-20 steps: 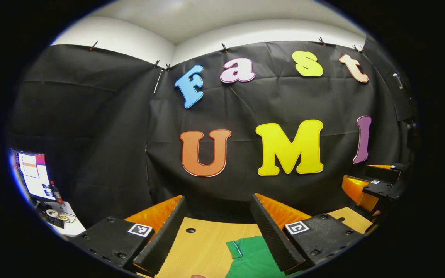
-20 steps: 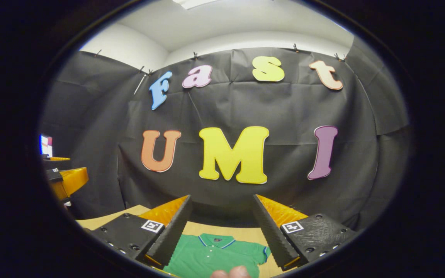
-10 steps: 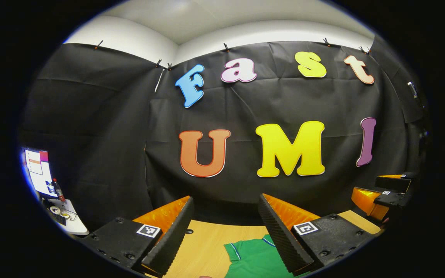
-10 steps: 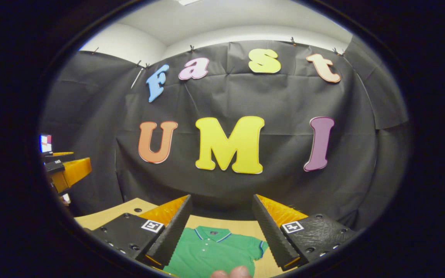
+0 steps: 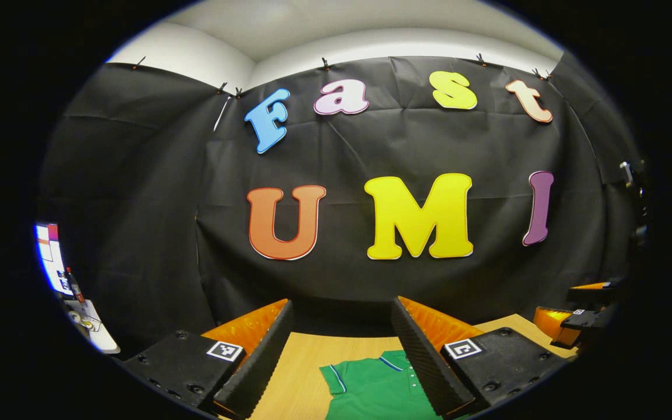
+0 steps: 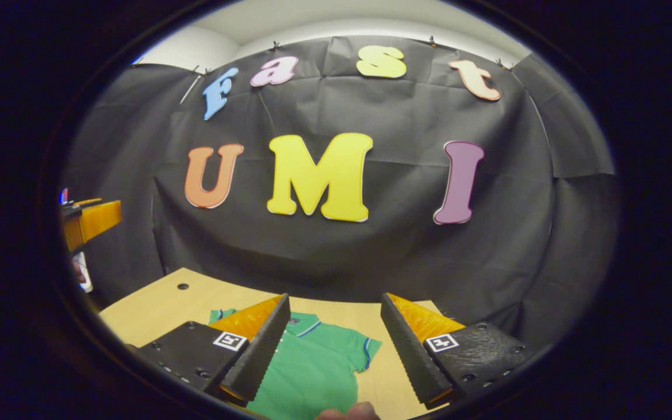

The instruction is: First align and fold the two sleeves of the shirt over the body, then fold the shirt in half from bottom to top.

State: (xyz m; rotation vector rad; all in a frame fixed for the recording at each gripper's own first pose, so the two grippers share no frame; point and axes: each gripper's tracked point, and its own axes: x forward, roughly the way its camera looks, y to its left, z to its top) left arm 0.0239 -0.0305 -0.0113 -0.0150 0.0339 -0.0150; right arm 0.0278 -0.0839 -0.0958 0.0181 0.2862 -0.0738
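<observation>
the green short-sleeved polo shirt (image 6: 312, 373) lies flat on the light wooden surface (image 6: 161, 306), collar toward the black cloth wall. your left tool (image 5: 342, 356) and right tool (image 6: 330, 350) hang above the shirt, both spread wide, pinching nothing.

left gripper (image 5: 342, 303): two marker squares (image 5: 224, 350) are sitting on its finger mounts, only black-and-white code patterns, no letters or numbers coming through
right gripper (image 6: 335, 298): it's carrying the same kind of coded squares, nothing readable
shirt (image 6: 312, 367): a tiny dark neck tag (image 6: 295, 319) is showing inside the collar, too small to read
screen (image 5: 50, 256): it's glowing at the far edge, too small and blurry to make out
</observation>
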